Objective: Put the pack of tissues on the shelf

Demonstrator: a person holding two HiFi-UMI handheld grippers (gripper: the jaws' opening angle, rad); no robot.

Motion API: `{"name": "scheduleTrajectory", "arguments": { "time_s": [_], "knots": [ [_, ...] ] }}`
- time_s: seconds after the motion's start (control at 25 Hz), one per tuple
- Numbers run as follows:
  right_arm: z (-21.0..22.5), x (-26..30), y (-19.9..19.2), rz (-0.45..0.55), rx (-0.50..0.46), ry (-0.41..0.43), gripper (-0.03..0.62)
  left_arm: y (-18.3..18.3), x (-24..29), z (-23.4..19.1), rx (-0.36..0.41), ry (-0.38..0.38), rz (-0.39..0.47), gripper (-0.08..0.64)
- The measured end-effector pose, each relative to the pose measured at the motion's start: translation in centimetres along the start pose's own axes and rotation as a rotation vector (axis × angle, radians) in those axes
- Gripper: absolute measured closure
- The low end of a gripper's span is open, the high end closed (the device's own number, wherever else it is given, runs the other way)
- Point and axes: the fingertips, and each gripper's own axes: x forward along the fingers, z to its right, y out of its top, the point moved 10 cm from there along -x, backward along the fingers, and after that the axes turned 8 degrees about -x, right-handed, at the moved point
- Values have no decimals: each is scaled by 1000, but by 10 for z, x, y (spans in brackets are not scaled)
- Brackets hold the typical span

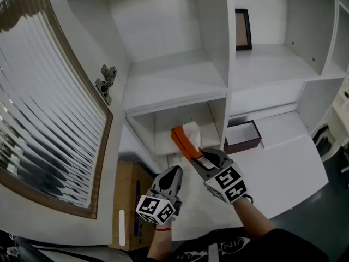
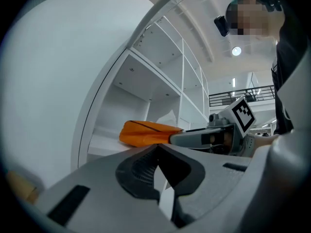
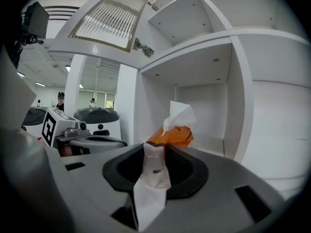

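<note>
Tissue pack (image 1: 182,140) gripped w/ right gripper (image 1: 199,158), at shelf (image 1: 174,83) opening.

You are looking down on a white shelf (image 1: 169,83) divided into open compartments, its ribbed-glass door (image 1: 49,102) hanging wide open at the left. In the upper right compartment a dark picture frame (image 1: 243,29) is standing upright against the back wall. On the low right ledge an open brown box (image 1: 242,137) is sitting close to the upright divider. The orange pack of tissues (image 1: 183,140) is lying in the mouth of the low middle compartment, a white tissue sticking up from it; whether it is resting on the board is not showing.
</note>
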Motion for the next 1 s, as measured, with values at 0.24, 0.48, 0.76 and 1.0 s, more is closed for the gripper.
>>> {"name": "scheduleTrajectory", "arguments": {
  "time_s": [0.24, 0.48, 0.76, 1.0],
  "knots": [
    [11, 24, 3, 4, 13, -8, 476, -1, 1, -7, -11, 29, 2, 555],
    [15, 43, 5, -3, 9, -31, 468, -5, -3, -10, -19, 53, -9, 555],
    [18, 52, 1, 83, 110, -9, 426, -9, -5, -12, -27, 62, -19, 555],
    [21, 38, -6, 180, 191, 14, 365, -11, 3, -7, -28, 39, -31, 555]
  ]
}}
